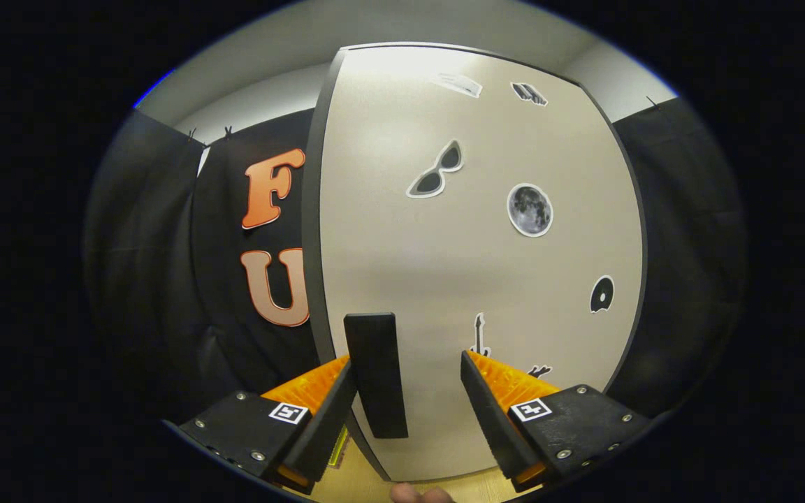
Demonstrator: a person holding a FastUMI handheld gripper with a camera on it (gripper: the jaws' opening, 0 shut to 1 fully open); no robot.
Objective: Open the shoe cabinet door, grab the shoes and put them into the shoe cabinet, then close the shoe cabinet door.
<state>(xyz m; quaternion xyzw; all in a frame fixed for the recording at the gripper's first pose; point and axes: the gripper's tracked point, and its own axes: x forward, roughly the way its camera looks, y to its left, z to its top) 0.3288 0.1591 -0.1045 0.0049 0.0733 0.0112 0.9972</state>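
The gripper [408, 370] stood with its two fingers spread apart, pressing on nothing, directly before the shoe cabinet door [472, 265]. A dark, upright handle [376, 374] fixed near the door's left edge sat between the fingers, close against the left finger [329, 412] and clearly apart from the right one [490, 412]. Below, at the foot of the door, a strip of pale wood floor [353, 485] was visible, with a fingertip [420, 494] just showing at its near edge. Beyond the fingers, the pale door rose tall and closed, dotted with stickers: a guitar [479, 335] just above the right finger, a disc [602, 294] farther right, then a moon [530, 209] and sunglasses [436, 171] higher up. Black cloth walls [158, 279] flanked the cabinet on both sides.
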